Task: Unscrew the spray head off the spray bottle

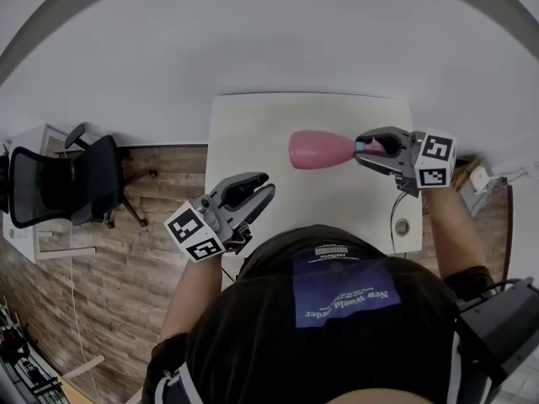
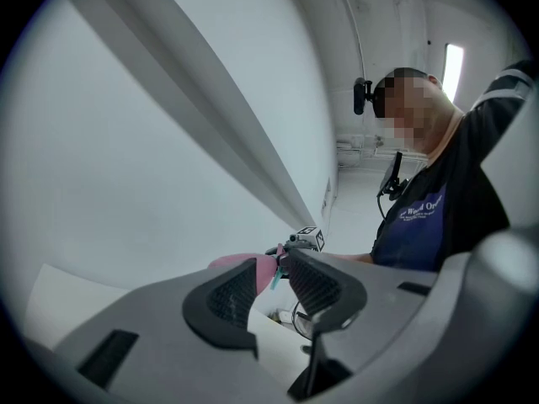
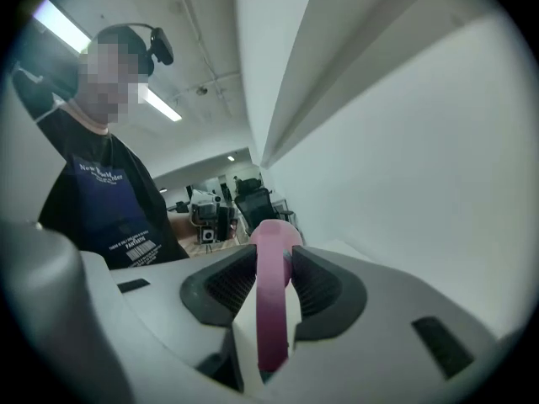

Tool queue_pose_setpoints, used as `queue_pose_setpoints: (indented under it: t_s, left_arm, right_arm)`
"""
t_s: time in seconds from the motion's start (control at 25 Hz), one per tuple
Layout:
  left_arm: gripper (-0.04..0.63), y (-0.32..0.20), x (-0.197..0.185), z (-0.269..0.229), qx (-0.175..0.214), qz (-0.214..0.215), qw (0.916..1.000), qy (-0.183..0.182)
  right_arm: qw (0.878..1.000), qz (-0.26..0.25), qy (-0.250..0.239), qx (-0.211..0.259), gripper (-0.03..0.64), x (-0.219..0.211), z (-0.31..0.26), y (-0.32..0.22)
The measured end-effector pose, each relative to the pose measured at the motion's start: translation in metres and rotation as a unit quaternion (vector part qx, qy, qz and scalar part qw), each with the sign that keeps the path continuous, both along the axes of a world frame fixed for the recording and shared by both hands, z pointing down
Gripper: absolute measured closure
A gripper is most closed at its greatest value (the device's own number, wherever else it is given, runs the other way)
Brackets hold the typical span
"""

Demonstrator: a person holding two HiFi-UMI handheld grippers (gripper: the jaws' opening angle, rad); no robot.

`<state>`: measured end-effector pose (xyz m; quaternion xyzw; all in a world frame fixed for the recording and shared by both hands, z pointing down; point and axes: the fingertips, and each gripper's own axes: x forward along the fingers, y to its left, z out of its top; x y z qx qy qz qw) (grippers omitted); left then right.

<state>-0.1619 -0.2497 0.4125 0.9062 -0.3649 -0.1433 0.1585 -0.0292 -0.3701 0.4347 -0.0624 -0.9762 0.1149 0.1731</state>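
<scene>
In the head view, a white table (image 1: 253, 141) is seen from above, its far edge set against a pale wall and its left edge bordering a wood-patterned floor (image 1: 160, 179), where a black office chair (image 1: 80, 179) stands well apart from the table. Most of the tabletop is left bare; a round cable grommet (image 1: 402, 225) is set near its right edge. The pink spray bottle (image 1: 318, 149) is held level above the right part of the table, its rounded base pointing left and its narrow end gripped in the right gripper (image 1: 376, 148), which is reached in from the right with the forearm behind it. The left gripper (image 1: 266, 185) is held lower and nearer the body, over the table's near left part, tilted toward the bottle but well apart from it. In the left gripper view, the left gripper (image 2: 271, 286) is seen released, its jaws a little apart with nothing pressed between them; the spray bottle (image 2: 240, 262) and the right gripper (image 2: 296, 244) are seen beyond, over the table (image 2: 59, 297). In the right gripper view, the right gripper (image 3: 273, 268) is shown clenched on the spray bottle (image 3: 271, 318), whose pink length runs between both pads and out ahead of them.
</scene>
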Motion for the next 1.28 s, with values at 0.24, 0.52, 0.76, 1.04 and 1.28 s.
queue_pose_setpoints:
  t_s: [0.24,0.52,0.76,1.04,1.28]
  left_arm:
    - [0.347,-0.005,0.020,-0.010,0.009,0.030,0.9990,-0.030]
    - [0.139,-0.012,0.027,-0.020,0.017,0.040,0.9979,-0.048]
    - [0.072,-0.016,0.041,-0.028,0.028,0.064,0.9963,-0.050]
    - [0.072,-0.011,0.060,-0.035,0.034,0.103,0.9934,-0.039]
    - [0.072,-0.007,0.081,-0.041,0.041,0.147,0.9881,-0.020]
  right_arm:
    - [0.998,-0.012,-0.059,-0.033,0.489,0.011,-0.023,0.014]
    - [0.993,-0.049,-0.100,-0.048,0.489,0.011,-0.046,0.035]
    - [0.988,-0.084,-0.115,-0.055,0.489,0.005,-0.055,0.054]
    - [0.984,-0.109,-0.122,-0.063,0.489,-0.006,-0.060,0.078]
    - [0.981,-0.121,-0.128,-0.080,0.489,-0.009,-0.061,0.085]
